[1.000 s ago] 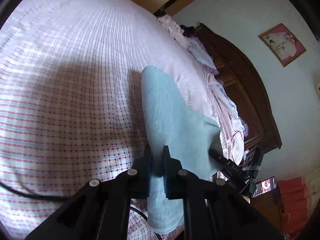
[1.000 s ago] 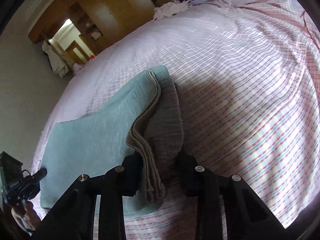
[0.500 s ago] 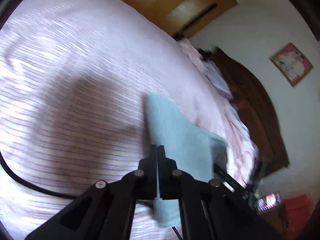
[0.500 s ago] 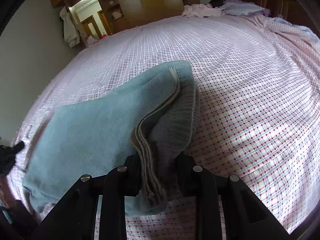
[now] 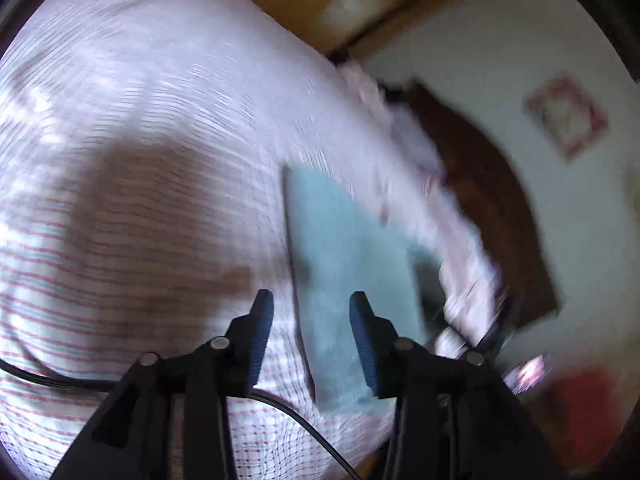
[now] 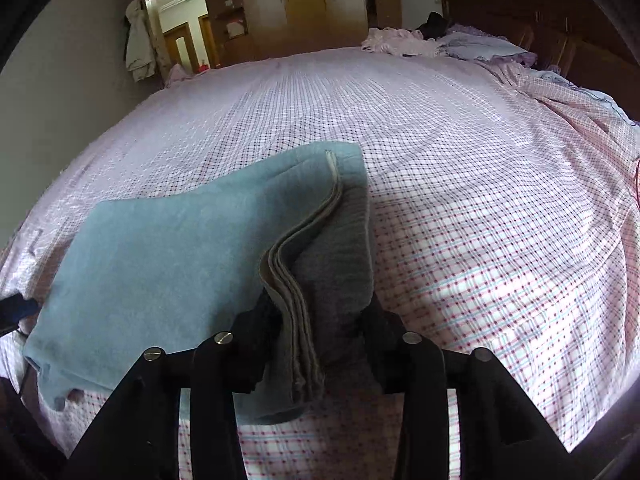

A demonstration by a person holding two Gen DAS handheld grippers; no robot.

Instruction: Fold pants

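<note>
1. Blue-grey pants (image 6: pixel 168 264) lie folded on the bed (image 6: pixel 460 160), soft and floppy.
2. My left gripper (image 5: pixel 311 300) has just opened, empty.
3. My right gripper (image 6: pixel 320 312), jaws easing apart, straddles the layered edge, the best place to grip.

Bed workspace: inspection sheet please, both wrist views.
Surface: bed, checked pink sheet.
Job's things: blue pants folded, edge layers stacked.
Clutter: clothes and pillow by the headboard.
Grippers: left claw open, just opening, nothing gripped; right claw astride the pants' folded edge, just opening, contact unclear.
Cables: black cable on the sheet.
Surroundings: wardrobe, doorway, wall picture.
</note>
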